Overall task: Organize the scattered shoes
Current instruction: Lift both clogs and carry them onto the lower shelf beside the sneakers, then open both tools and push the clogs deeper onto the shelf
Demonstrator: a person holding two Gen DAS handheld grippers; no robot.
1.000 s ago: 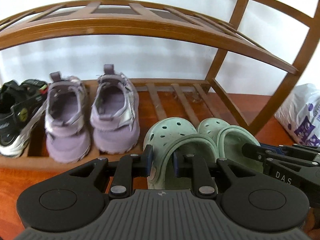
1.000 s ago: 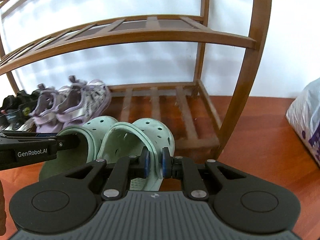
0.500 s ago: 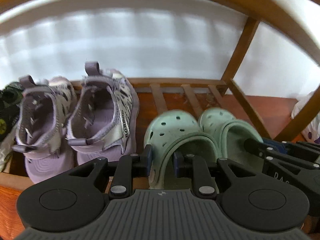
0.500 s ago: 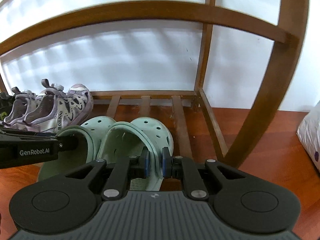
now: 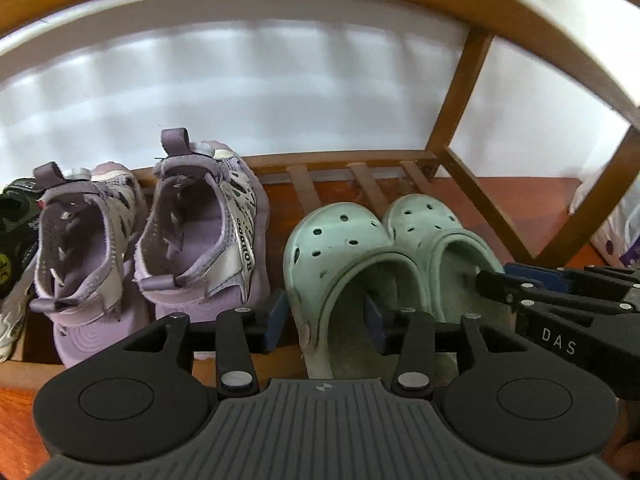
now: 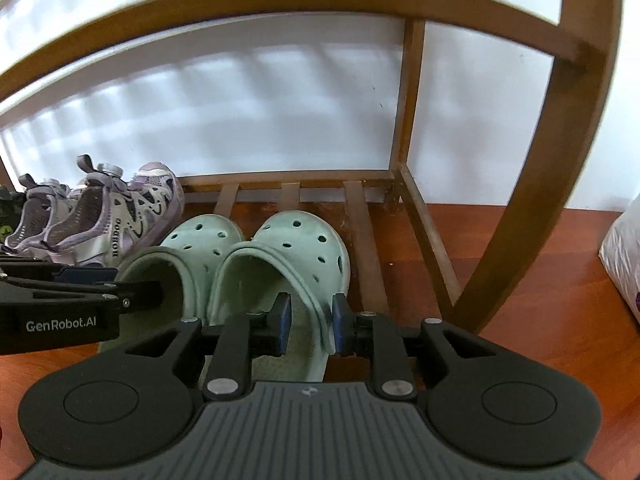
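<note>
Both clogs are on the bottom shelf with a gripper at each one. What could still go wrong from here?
1. The left gripper has one finger inside the left clog; withdrawing might snag its rim and drag it off the slats.
2. The right gripper straddles the right clog wall, so the same could happen there.
3. The left clog sits close to the purple sneaker; a sideways nudge may bump it.

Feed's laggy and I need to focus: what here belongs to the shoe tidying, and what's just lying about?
Job:
- mint clogs
- purple sneakers
- black shoe
- wooden rack
- left hand-held gripper
- right hand-held gripper

Lying about:
- plastic bag
</note>
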